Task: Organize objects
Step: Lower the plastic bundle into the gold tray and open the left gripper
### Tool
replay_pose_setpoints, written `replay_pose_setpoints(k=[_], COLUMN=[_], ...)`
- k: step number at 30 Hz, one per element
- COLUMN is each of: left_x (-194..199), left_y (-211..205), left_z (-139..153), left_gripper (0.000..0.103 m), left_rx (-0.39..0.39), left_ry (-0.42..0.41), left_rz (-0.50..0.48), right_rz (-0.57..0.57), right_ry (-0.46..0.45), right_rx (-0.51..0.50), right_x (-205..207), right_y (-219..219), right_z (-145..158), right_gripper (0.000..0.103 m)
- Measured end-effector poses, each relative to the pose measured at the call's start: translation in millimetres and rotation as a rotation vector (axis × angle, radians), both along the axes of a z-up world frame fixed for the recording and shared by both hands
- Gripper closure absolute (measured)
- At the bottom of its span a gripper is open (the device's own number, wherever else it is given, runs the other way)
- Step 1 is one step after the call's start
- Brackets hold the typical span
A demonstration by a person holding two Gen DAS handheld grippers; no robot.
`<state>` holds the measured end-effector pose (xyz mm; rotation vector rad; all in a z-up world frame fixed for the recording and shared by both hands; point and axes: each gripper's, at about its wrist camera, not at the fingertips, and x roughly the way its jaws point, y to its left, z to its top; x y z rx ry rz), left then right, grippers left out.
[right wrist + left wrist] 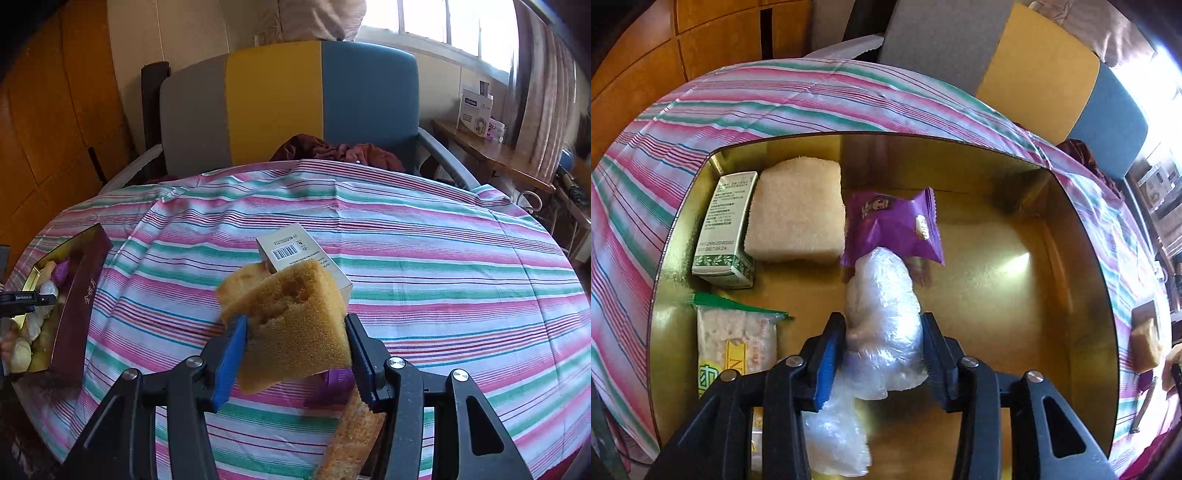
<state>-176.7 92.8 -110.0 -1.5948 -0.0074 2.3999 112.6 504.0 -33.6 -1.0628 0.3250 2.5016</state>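
My left gripper (pixel 882 321) points down into a gold tin box (pixel 1052 295). A crumpled clear-plastic bundle (pixel 882 306) lies on the tin floor between its fingers, which stand open and loose around it. The tin also holds a purple snack packet (pixel 894 225), a pale sponge (pixel 798 210), a green-and-white carton (pixel 724 229) and a cracker packet (pixel 735 343). My right gripper (pixel 295 321) is shut on a yellow-brown sponge (pixel 295 332), held above the striped tablecloth (pixel 443 277). The tin (pixel 77 295) is at the far left of the right wrist view.
Under the held sponge a beige barcoded carton (pixel 291 251), a purple wrapper (pixel 332 384) and a brown crusty piece (pixel 351 435) lie on the cloth. Behind the table stands a grey, yellow and blue chair (pixel 288 103) with dark red cloth on its seat. A wooden shelf (pixel 491 155) is at the right.
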Motion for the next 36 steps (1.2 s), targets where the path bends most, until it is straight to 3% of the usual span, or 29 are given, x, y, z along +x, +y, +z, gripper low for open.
replay_pose_setpoints(k=[5, 16, 36], left_x=[14.9, 70.8, 125.0], left_y=[-2.5, -1.9, -8.5], left_z=[11.5, 58.2, 90.2], left_gripper=[0.052, 0.052, 0.052], left_rx=[-0.050, -0.063, 0.002], left_ry=[0.073, 0.280, 0.376], left_rz=[-0.006, -0.026, -0.067], right_rz=[-0.002, -0.005, -0.037], right_ry=[-0.004, -0.023, -0.042], right_rx=[-0.001, 0.011, 0.003], right_x=[-0.3, -2.6, -1.7], right_y=[0.4, 0.0, 1.4], right_z=[-0.7, -3.6, -5.5], right_gripper=[0.049, 0.049, 0.049])
